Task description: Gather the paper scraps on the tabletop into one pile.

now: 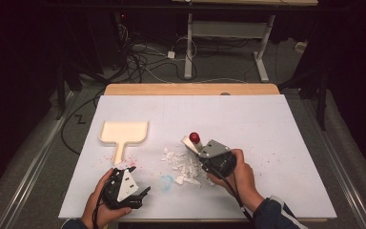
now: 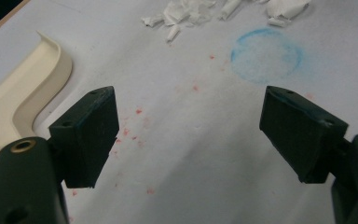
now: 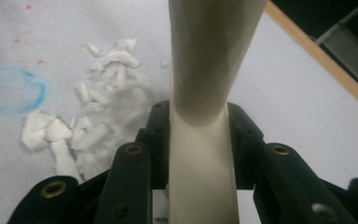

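Observation:
A cream dustpan (image 1: 124, 132) lies flat at the left of the white table cover (image 1: 267, 143), its handle pointing toward me. My left gripper (image 1: 140, 180) rests near the front edge, just right of that handle, open with nothing between its jaws (image 2: 191, 100); the dustpan's (image 2: 23, 88) rim shows to its left. A pile of torn white paper scraps (image 1: 186, 164) lies mid-table. My right gripper (image 1: 198, 147) sits at the pile's right, shut on a cream tool handle (image 3: 200, 70). The tool (image 1: 189, 142) has a red end (image 1: 194, 137). The scraps (image 3: 102, 98) lie left of that handle.
A faint blue ring (image 1: 166, 182) is drawn on the cover between the two grippers. Red specks (image 2: 137, 112) dot the cover near the dustpan. The wooden table edge (image 1: 190, 89) runs along the far side; cables and desk legs (image 1: 188, 43) stand on the floor beyond.

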